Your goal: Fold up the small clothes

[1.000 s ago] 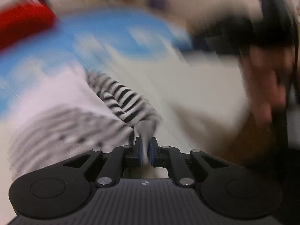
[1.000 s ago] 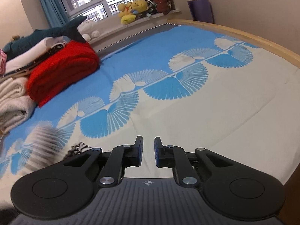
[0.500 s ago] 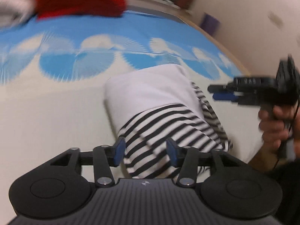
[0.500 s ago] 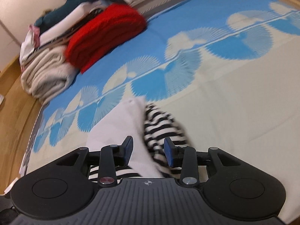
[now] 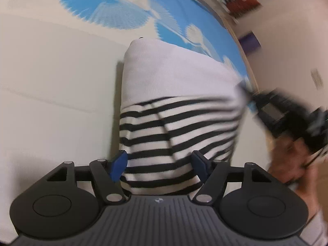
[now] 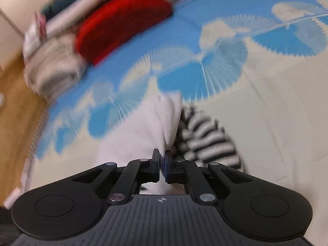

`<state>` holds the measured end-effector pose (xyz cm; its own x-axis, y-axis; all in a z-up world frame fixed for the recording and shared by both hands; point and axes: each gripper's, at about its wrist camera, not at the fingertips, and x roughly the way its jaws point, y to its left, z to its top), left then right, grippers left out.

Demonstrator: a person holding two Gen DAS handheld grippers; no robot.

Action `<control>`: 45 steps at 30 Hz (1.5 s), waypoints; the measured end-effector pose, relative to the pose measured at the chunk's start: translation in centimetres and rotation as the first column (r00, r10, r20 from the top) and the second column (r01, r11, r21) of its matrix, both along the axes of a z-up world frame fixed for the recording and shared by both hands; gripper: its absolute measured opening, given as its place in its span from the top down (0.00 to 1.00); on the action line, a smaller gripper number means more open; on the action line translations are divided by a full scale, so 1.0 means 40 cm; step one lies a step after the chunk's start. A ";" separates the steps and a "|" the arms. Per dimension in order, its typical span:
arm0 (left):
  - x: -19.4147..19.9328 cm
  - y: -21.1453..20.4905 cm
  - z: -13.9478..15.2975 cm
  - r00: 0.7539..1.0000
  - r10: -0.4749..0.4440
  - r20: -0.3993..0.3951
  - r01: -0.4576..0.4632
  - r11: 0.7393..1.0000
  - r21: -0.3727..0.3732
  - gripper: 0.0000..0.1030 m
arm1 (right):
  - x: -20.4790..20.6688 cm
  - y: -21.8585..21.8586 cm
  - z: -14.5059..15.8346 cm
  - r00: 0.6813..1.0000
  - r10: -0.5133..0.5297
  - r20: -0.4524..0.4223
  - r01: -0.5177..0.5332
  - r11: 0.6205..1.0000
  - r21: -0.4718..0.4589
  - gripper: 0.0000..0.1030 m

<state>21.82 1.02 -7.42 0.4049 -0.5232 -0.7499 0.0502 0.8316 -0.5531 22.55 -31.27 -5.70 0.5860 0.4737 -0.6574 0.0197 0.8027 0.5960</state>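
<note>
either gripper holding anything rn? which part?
Right gripper: jaws shut on the white edge of the striped garment. Left gripper: jaws opening astride its striped end, pads off it; holds nothing.

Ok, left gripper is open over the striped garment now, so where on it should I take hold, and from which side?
Take the near striped hem of the garment, coming down from above and from the near side. That edge lies flat between the opening left gripper pads, nothing pinched yet. The right gripper looks shut on the white fabric at the opposite edge, so the hem is probably the free end to fold over.

Motion blur smears the folded clothes pile (image 6: pixel 86 41) and the person's hand (image 5: pixel 293 164).
</note>
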 end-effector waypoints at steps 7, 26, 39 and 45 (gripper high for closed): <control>-0.013 -0.135 -0.033 0.973 -0.221 0.068 0.185 0.919 0.347 0.21 | -0.045 -0.151 -0.018 0.982 -0.168 -0.084 0.166 0.986 -0.027 0.99; -0.025 -0.096 -0.021 0.967 -0.255 0.018 0.240 0.930 0.280 0.18 | -0.112 -0.109 -0.065 0.983 0.026 -0.180 -0.041 0.996 -0.081 0.48; -0.032 -0.169 -0.047 0.943 -0.332 -0.017 0.318 0.885 0.340 0.18 | -0.195 -0.185 -0.042 0.982 0.015 -0.188 -0.033 0.995 -0.095 0.98; 0.017 -0.144 -0.014 0.944 -0.327 -0.047 0.327 0.902 0.282 0.18 | -0.166 -0.098 -0.101 0.946 0.137 -0.294 -0.214 0.945 -0.246 0.95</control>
